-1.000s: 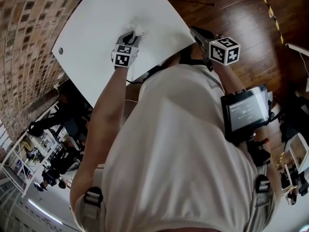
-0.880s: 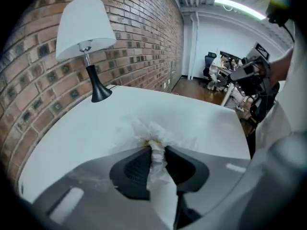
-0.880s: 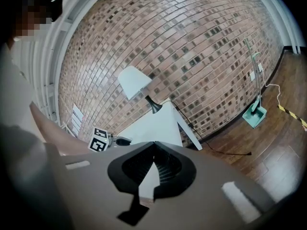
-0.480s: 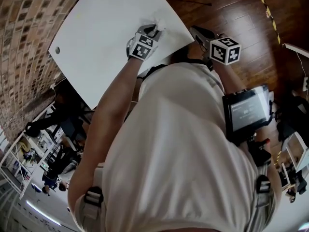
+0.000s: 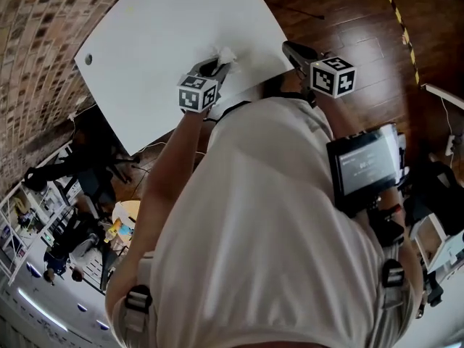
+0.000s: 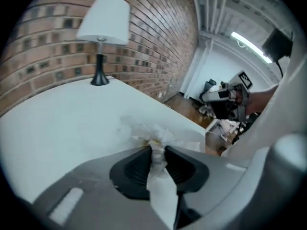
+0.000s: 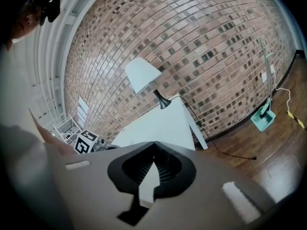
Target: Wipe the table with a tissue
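A crumpled white tissue [image 5: 224, 54] lies pressed on the white table [image 5: 167, 27] near its front right corner. My left gripper [image 5: 216, 64] is shut on it. In the left gripper view the tissue [image 6: 154, 143] is pinched between the dark pads, its bunched end spread on the table [image 6: 57, 123] just ahead of the left gripper [image 6: 156, 148]. My right gripper [image 5: 288, 47] hangs off the table's right edge over the wood floor. Its jaws meet at the tips in the right gripper view, and the right gripper [image 7: 154, 143] holds nothing.
A white-shaded lamp [image 6: 102, 28] on a black stand sits at the table's far side by the brick wall [image 7: 192, 42]. A teal dustpan [image 7: 263, 116] and a cable lie on the wood floor [image 5: 362, 20]. A small round hole [image 5: 89, 59] marks the table's left corner.
My left gripper swept the tissue to the right along the table's near edge, then came partly back left, rolling as it went. The right gripper has hardly moved.
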`<action>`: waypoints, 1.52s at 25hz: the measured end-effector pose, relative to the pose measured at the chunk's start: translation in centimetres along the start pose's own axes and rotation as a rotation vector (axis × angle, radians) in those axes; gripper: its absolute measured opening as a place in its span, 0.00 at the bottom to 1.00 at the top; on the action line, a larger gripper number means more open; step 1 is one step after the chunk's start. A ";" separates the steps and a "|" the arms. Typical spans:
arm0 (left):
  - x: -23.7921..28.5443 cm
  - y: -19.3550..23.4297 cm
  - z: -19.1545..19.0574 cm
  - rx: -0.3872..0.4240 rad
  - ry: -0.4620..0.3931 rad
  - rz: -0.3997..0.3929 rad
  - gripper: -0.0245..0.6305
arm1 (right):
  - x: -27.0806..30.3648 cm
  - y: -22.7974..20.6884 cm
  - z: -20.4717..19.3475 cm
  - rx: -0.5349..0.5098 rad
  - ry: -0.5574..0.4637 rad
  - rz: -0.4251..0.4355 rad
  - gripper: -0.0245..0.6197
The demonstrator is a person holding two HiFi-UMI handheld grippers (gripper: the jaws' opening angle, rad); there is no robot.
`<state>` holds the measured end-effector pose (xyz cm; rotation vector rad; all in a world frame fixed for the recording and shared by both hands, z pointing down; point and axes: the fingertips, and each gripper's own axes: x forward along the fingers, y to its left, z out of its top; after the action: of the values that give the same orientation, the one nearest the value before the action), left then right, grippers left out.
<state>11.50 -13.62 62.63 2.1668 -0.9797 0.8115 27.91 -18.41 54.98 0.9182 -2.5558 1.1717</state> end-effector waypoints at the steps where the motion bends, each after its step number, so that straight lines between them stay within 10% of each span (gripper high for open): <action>1: -1.2 0.8 -0.8 -0.054 -0.039 0.030 0.18 | 0.5 0.5 -0.1 -0.008 0.013 0.007 0.05; 15: -16.1 3.8 -7.2 -0.352 -0.426 0.277 0.18 | 7.0 14.4 -3.3 -0.139 0.133 0.258 0.05; 27: -22.8 1.0 -10.6 -0.381 -0.615 0.304 0.18 | 5.6 23.6 -7.4 -0.340 0.128 0.412 0.05; 38: -25.8 0.9 -14.4 -0.381 -0.672 0.284 0.18 | 4.0 26.7 -10.4 -0.393 0.103 0.371 0.05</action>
<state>-6.94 7.27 52.91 2.0017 -1.6444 -0.0326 7.76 0.66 46.96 0.2982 -2.7952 0.7172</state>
